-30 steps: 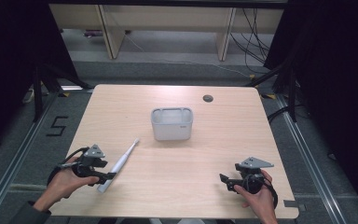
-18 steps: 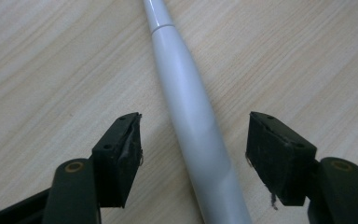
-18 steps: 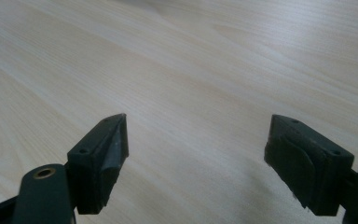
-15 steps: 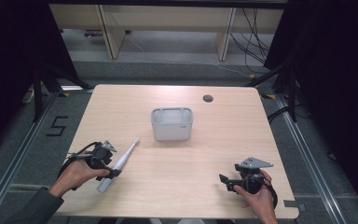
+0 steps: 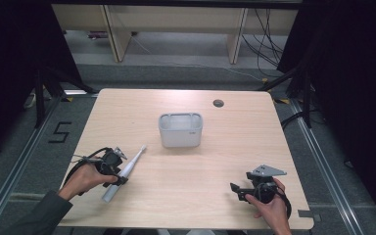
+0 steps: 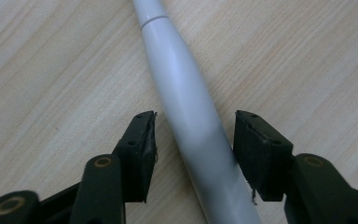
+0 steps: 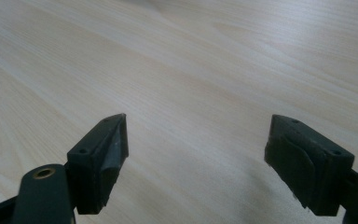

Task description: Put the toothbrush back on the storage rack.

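Left hand-held gripper (image 6: 193,140) straddling white electric toothbrush (image 6: 186,112) lying on wooden surface (image 5: 142,107), jaws just closing, gaps both sides, right hand-held gripper (image 7: 196,154) apart over bare wood

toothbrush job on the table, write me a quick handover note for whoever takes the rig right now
Left gripper: jaws astride the handle of the white electric toothbrush and have just been closing; small gaps still show at both pads, so no grip yet.
Right gripper: open, nothing between the jaws, near the table's right front.
Things: toothbrush lies flat on the light wooden table, head pointing toward the grey plastic bin at the centre.
Done: left gripper lined up on the handle.
Left: finish closing and lift; the bin looks the likely destination.
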{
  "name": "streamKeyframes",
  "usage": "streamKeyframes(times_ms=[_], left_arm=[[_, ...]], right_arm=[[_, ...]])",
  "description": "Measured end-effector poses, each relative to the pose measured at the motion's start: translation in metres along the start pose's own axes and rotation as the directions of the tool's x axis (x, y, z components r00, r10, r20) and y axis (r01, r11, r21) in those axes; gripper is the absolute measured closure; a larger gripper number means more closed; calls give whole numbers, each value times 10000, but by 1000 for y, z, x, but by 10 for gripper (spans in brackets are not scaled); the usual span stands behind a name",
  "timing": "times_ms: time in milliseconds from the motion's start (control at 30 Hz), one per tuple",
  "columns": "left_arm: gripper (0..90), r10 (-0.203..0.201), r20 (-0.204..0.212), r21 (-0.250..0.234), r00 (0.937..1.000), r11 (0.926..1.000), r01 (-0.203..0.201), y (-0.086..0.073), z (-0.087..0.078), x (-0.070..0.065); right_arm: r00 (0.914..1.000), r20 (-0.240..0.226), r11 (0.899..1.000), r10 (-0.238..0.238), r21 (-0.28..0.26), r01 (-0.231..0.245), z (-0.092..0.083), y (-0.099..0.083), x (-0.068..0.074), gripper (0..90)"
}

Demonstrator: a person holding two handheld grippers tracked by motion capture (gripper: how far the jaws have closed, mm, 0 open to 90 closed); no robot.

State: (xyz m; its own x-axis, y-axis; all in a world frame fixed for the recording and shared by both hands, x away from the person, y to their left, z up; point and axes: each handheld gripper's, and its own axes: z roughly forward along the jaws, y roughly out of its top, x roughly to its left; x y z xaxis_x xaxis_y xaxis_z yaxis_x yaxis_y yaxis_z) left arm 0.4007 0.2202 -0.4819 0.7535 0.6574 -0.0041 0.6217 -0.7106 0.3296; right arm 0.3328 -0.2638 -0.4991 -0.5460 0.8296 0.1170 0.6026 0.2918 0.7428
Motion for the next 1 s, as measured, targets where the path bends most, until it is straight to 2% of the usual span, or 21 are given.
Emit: streamKeyframes(times_ms=[67,100,167,200,267,300,333,433,500,533,600,633,667,700,733,1000], left_arm=[[516,-110,38,2,9999,9999,110,0,1,-1],[525,4,38,132,10000,9999,-5,1,1,-1],[553,63,17,90,10000,9999,-63,1,2,-1],[566,123,73,225,9999,9997,-125,3,2,-1],[585,247,61,344,9997,9991,-249,4,3,-1],[595,432,20,371,9991,9984,-432,5,3,0],[603,306,39,376,9995,9988,-307,5,4,-1],[625,412,122,538,9991,9977,-418,8,5,1],[632,349,147,508,9993,9981,-356,9,5,0],[640,485,142,591,9987,9970,-492,10,5,0],[637,479,142,640,9988,9968,-487,12,6,0],[637,505,134,694,9986,9963,-513,13,6,0],[637,537,127,761,9985,9956,-545,14,6,0],[640,537,127,761,9985,9956,-545,14,6,0],[640,608,108,835,9981,9946,-615,15,6,0],[658,877,126,1402,9961,9861,-886,22,7,-1]], right_arm=[[10000,-6,10000,37,25,-37,0,0,0,216],[10000,-8,10000,9,-1,-9,0,0,0,216],[10000,-70,10000,-19,61,20,0,0,0,216],[9998,-135,9998,142,171,-139,0,0,1,216],[9998,-131,9998,128,169,-126,0,0,1,216],[9998,-138,9998,127,165,-125,0,0,1,216],[9998,-143,9998,117,158,-115,0,0,1,216],[10000,-71,9999,-5,121,6,0,0,0,216],[10000,-84,9999,-5,120,6,0,0,1,215],[10000,-66,10000,1,56,-1,0,0,1,216],[9998,-55,9998,-169,91,170,0,0,-1,216],[9998,-75,9998,-159,77,159,0,0,-1,216],[9998,-79,9997,202,125,-201,0,0,2,216],[9998,-79,9997,202,125,-201,0,0,2,216],[10000,-79,10000,-1,68,2,0,0,1,216],[10000,-63,9999,-14,111,15,1,0,1,217]])
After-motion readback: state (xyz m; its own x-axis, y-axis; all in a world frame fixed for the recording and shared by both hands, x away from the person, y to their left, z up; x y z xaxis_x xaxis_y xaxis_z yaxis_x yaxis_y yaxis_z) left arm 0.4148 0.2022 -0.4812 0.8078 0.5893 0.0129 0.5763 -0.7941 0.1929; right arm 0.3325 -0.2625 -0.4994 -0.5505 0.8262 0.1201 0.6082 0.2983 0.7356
